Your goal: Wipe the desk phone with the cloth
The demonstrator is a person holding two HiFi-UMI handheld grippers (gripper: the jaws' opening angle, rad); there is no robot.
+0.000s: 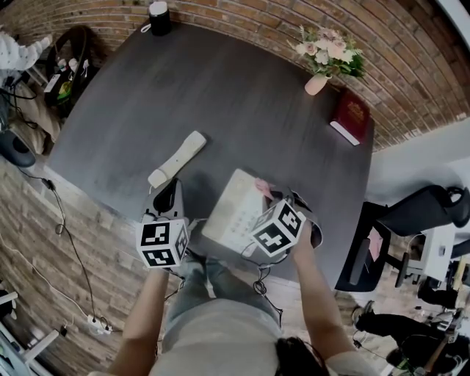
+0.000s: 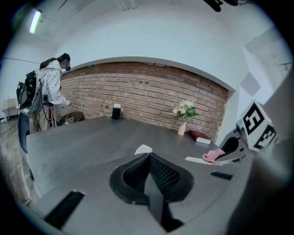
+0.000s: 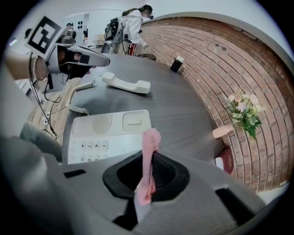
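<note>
Broadly, the dark grey table (image 1: 242, 95) is filling the head view. The desk phone (image 1: 236, 211) is sitting by its near edge, right in front of the person. Its handset (image 1: 178, 158) is lying off the cradle to the left, apart from the base. The right gripper (image 1: 273, 197) is hanging over the phone's far right corner with its jaws clamped on the pink cloth (image 1: 263, 188), which is poking out past the tips. The left gripper (image 1: 167, 197) is hovering just left of the phone, near the handset's closer end, jaws pressed together on nothing.

The right gripper view is showing the phone (image 3: 108, 135) just beyond the jaws (keypad and speaker grille facing up), with the cloth (image 3: 150, 137) standing as a narrow strip between them. The left gripper view is catching the phone (image 2: 200, 159) only as a thin pale edge, with the cloth (image 2: 212, 155) low over it; whether they are touching is unclear.

The table's far half is lying mostly bare. A red book (image 1: 351, 117) and a vase of flowers (image 1: 327, 59) are sitting by the far right edge and a black cup (image 1: 159, 18) at the far edge, all well apart from the phone.
</note>
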